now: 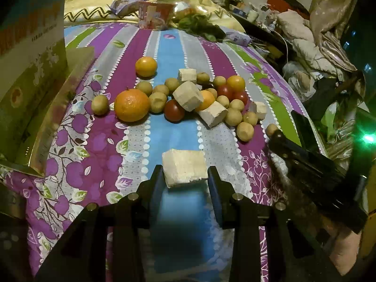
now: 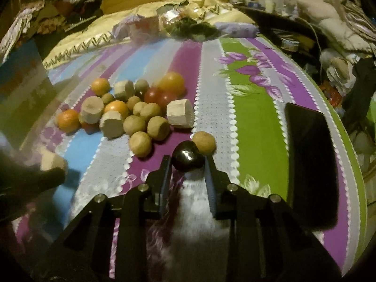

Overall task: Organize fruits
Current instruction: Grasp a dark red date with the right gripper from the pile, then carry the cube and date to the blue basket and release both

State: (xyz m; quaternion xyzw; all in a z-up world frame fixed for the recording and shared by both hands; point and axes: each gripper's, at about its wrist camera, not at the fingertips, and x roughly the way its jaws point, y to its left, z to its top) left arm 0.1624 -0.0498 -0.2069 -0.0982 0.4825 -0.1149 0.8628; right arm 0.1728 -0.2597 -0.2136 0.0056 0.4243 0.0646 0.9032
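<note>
On the striped bed [image 1: 178, 138] most fruit [image 1: 178, 94] is left heaped unsorted; a pale block [image 1: 184, 166] is pinched by the left gripper [image 1: 185, 178], a dark fruit [image 2: 188, 156] by the right gripper [image 2: 188, 164]

Floral striped bedspread [image 1: 98, 141] under scattered fruits [image 1: 178, 94], phone [image 2: 310, 164].

Fruits lie together in a loose pile on the striped bedsheet.

The big orange [image 1: 131, 104] sits at the left of the pile, a smaller orange [image 1: 146, 66] behind it. Brown round longans [image 1: 244, 131] lie among red tomatoes [image 1: 174, 110] and pale cut chunks [image 1: 188, 95]. One pale chunk [image 1: 185, 167] and one dark glossy fruit [image 2: 188, 156] are each between gripper fingers.
</note>
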